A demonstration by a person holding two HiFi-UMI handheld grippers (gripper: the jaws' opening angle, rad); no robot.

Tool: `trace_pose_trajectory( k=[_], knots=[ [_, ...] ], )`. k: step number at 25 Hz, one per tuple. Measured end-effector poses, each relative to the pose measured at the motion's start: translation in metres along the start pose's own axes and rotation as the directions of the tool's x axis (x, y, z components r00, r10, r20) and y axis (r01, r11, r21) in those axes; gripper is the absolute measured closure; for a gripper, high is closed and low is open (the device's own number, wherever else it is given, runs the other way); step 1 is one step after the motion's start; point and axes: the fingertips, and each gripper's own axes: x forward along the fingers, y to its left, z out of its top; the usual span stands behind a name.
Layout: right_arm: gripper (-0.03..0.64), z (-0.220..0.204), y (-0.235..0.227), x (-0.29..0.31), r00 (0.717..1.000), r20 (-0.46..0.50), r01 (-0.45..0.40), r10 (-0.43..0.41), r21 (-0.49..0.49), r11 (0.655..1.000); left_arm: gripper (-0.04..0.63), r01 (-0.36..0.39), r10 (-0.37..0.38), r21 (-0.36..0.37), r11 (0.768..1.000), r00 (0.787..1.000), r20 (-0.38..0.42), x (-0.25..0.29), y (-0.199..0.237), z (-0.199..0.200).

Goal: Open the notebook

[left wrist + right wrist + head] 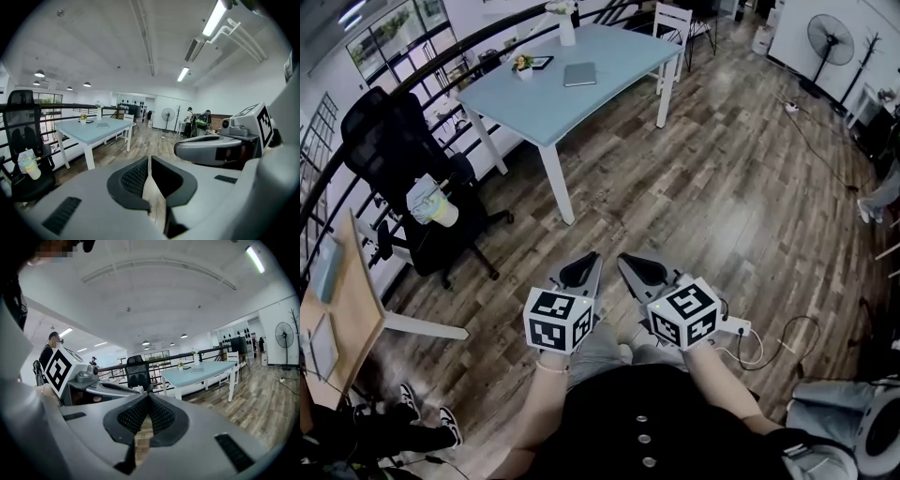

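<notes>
Currently left gripper, right gripper both closed, empty; notebook flat on table; pot holds flowers, seemingly.

The person wears a black top with a row of small round pale buttons down its front, grey trousers and a thin bracelet at the left wrist. The left claw and the right claw each have a smooth light-grey shell, black finely ribbed pads set in a dark rim, and narrow black slots along the shell. A white cube with black square markers sits at the rear of each. A thin white cable loops away from the right one.
</notes>
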Motion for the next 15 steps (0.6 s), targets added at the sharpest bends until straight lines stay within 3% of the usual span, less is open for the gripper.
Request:
trace_pose_trajectory(
  k=[6, 15],
  knots=[
    [0.611, -0.007, -0.01, 0.007, 1.0, -0.021, 0.004, -0.003, 0.016, 1.0, 0.575, 0.009, -0.009, -0.019, 1.0, 1.0, -0.025, 0.013, 0.004, -0.008],
    [0.609, 0.003, -0.059, 0.048, 0.996, -0.017, 0.086, -0.086, -0.003, 0.996, 0.577, 0.067, -0.069, -0.037, 0.997, 0.996, -0.061, 0.06, 0.039, -0.003]
  ],
)
